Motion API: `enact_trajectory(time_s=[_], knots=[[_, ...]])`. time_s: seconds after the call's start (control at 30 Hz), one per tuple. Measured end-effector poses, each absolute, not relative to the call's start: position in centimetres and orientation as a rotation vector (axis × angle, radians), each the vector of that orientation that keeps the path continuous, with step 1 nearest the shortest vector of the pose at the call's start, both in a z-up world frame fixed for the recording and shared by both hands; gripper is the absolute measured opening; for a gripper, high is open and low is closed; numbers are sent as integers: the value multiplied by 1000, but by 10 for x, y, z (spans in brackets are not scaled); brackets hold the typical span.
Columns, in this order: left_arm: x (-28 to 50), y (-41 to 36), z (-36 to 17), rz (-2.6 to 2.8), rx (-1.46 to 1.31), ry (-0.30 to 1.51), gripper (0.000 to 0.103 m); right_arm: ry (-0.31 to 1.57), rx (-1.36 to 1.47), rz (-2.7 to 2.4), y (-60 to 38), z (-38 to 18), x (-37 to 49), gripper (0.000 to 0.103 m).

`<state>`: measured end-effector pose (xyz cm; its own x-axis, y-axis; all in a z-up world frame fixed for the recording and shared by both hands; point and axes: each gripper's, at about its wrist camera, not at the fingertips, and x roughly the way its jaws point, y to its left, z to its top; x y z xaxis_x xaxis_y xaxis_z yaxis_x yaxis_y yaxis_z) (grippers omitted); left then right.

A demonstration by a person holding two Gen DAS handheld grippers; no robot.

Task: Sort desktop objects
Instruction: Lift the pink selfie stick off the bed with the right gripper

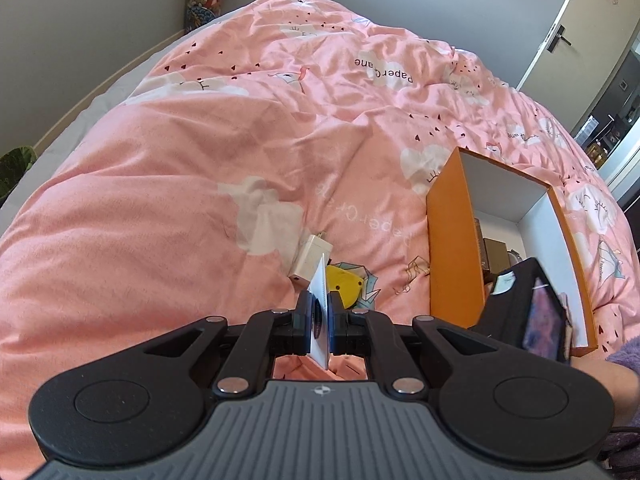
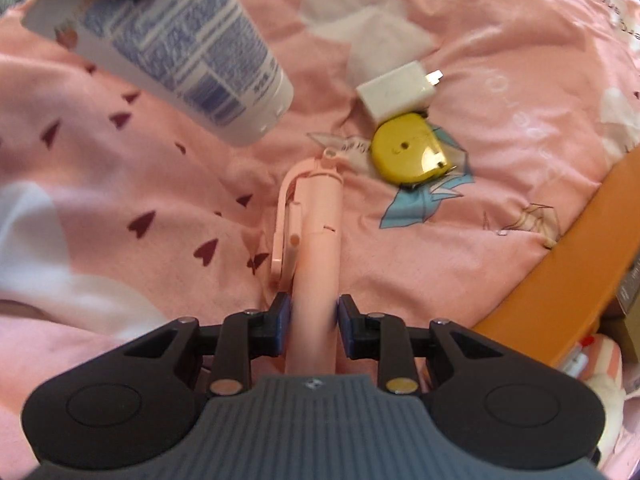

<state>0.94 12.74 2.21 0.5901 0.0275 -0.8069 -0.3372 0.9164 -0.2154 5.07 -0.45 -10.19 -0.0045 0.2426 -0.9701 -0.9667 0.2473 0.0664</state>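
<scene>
My left gripper (image 1: 320,300) is shut on the flat end of a white tube (image 1: 321,276). The right wrist view shows that tube (image 2: 180,52) with blue print, hanging tilted above the pink duvet. My right gripper (image 2: 313,308) points steeply down, and its pads rest against the sides of a pink stick with a clip (image 2: 316,216); the stick's far end is close to the duvet. Just beyond it lie a yellow tape measure (image 2: 408,152) and a white plug charger (image 2: 394,88), touching each other. Both also appear ahead of the left fingers: tape measure (image 1: 348,282), charger (image 1: 310,256).
An open orange box (image 1: 452,240) with white inner walls stands on the bed to the right and holds several items. Its orange wall (image 2: 580,256) runs along the right of the right wrist view. The rumpled pink duvet (image 1: 200,160) covers the bed. A purple fuzzy sleeve (image 1: 624,356) shows at the right edge.
</scene>
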Motion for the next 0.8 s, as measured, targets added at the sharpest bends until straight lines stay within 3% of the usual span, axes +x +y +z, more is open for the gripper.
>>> enact_trajectory(time_s=[0.33,0.8], knots=[[23,135,-1,234,-377,1001,8,1152,-746,1169,-13,-132,59,42],[22,127,9,276,-335,998,8,1012,-630,1204,-49,-95,65,31]])
